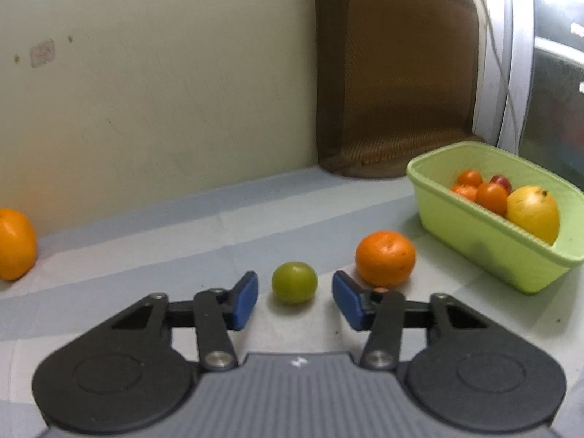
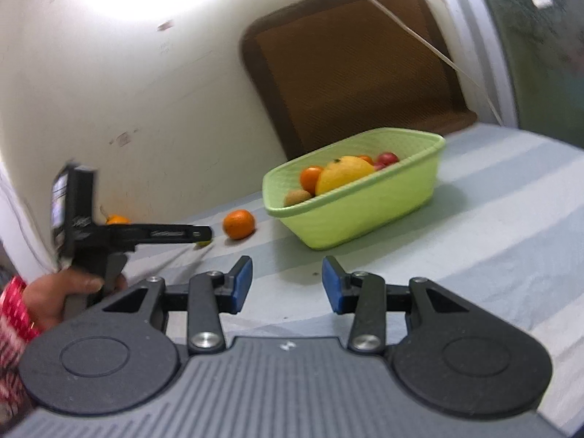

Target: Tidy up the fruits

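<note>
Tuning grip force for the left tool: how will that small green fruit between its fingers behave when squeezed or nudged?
The small green fruit looks round and smooth, so it will probably roll if one pad touches first. The left tool straddles it with gaps on both sides. The skin looks glossy, maybe slippery. Being small, it is likely light; firmness cannot be judged.

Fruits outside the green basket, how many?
3: a green fruit ahead of the left claw, a tangerine beside it, an orange near the wall. Others may be hidden.
</note>
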The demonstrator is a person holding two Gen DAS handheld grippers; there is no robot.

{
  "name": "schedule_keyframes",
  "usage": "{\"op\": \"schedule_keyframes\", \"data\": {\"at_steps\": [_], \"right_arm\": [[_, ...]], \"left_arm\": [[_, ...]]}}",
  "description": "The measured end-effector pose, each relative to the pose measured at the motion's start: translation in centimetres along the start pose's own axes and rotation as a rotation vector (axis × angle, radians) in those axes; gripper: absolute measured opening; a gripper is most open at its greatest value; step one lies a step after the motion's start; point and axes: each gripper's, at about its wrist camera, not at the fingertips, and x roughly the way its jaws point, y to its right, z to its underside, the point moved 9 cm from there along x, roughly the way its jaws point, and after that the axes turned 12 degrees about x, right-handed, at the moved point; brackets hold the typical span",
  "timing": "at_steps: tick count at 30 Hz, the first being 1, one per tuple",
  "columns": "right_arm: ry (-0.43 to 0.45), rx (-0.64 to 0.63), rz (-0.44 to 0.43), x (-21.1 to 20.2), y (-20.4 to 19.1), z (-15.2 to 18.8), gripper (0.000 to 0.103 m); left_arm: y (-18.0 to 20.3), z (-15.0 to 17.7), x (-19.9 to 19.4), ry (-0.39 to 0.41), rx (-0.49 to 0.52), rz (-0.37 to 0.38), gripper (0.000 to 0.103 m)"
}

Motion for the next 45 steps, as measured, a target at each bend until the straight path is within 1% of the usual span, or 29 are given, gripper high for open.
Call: {"op": "schedule_keyframes", "data": {"at_steps": [1,2,4,7,10,13,15,18,20,23,24,25,27,30,32,34,36,40,42,45], "right_arm": [[-0.002,-0.074,-0.01,0.2,-1.0,-0.1,0.044],[-0.003,-0.144,-0.023,0.5,-2.0,-0.5,0.044],[-0.018,-0.273,-0.045,1.8,-4.0,-1.4,0.043],[-0.098,-0.394,-0.079,5.3,-6.2,-2.4,0.043],[-0.182,-0.528,-0.093,9.1,-7.7,-2.4,0.043],[-0.284,-0.596,-0.099,12.8,-8.2,-2.0,0.043],[-0.317,-0.623,-0.081,14.6,-8.3,-2.0,0.043],[-0.34,-0.681,-0.05,16.5,-8.2,-1.6,0.043],[-0.355,-0.709,-0.011,17.8,-7.7,-1.7,0.043],[-0.386,-0.75,0.015,18.8,-7.3,-1.1,0.043],[-0.384,-0.766,0.027,19.0,-7.2,-1.0,0.043],[-0.377,-0.779,0.026,18.4,-7.7,-0.8,0.043],[-0.367,-0.792,0.032,18.7,-8.4,-0.6,0.041],[-0.322,-0.769,-0.008,17.0,-8.9,-1.1,0.041],[-0.294,-0.724,-0.041,14.5,-9.0,-0.7,0.041],[-0.284,-0.657,-0.068,11.8,-8.6,-0.1,0.041],[-0.267,-0.599,-0.07,9.3,-7.6,0.6,0.041],[-0.212,-0.489,-0.026,4.5,-4.9,1.5,0.041],[-0.173,-0.459,0.008,2.7,-3.8,1.6,0.041],[-0.118,-0.386,0.054,0.7,-1.9,1.0,0.041]], "left_arm": [[0.0,0.2,0.3,-0.016,-0.01,0.017,0.035],[-0.1,0.1,0.2,-0.006,-0.024,0.031,0.029],[-0.3,0.2,0.2,0.003,-0.042,0.041,0.029],[-0.4,0.7,-0.7,0.014,-0.062,0.046,0.028],[-0.4,1.4,-1.9,0.024,-0.065,0.052,0.028],[-0.5,2.3,-3.3,0.038,-0.081,0.05,0.029],[-0.8,2.5,-3.9,0.047,-0.091,0.049,0.028],[-1.1,2.4,-3.8,0.051,-0.108,0.054,0.029],[-1.3,2.4,-3.7,0.054,-0.121,0.059,0.029],[-1.6,2.5,-3.7,0.059,-0.139,0.068,0.029],[-1.7,2.5,-3.7,0.059,-0.146,0.071,0.029],[-1.8,2.5,-3.7,0.06,-0.153,0.074,0.029],[-1.9,2.6,-3.9,0.063,-0.162,0.076,0.029],[-1.8,2.5,-4.1,0.068,-0.157,0.071,0.029],[-1.1,2.5,-4.3,0.057,-0.136,0.07,0.029],[0.2,2.5,-4.4,0.043,-0.116,0.091,0.029],[1.8,2.5,-4.7,0.032,-0.078,0.101,0.029],[4.7,2.2,-5.5,0.026,-0.035,0.112,0.029],[6.0,1.9,-5.8,0.029,-0.018,0.113,0.029],[7.8,1.5,-6.3,0.032,0.012,0.095,0.029]]}}
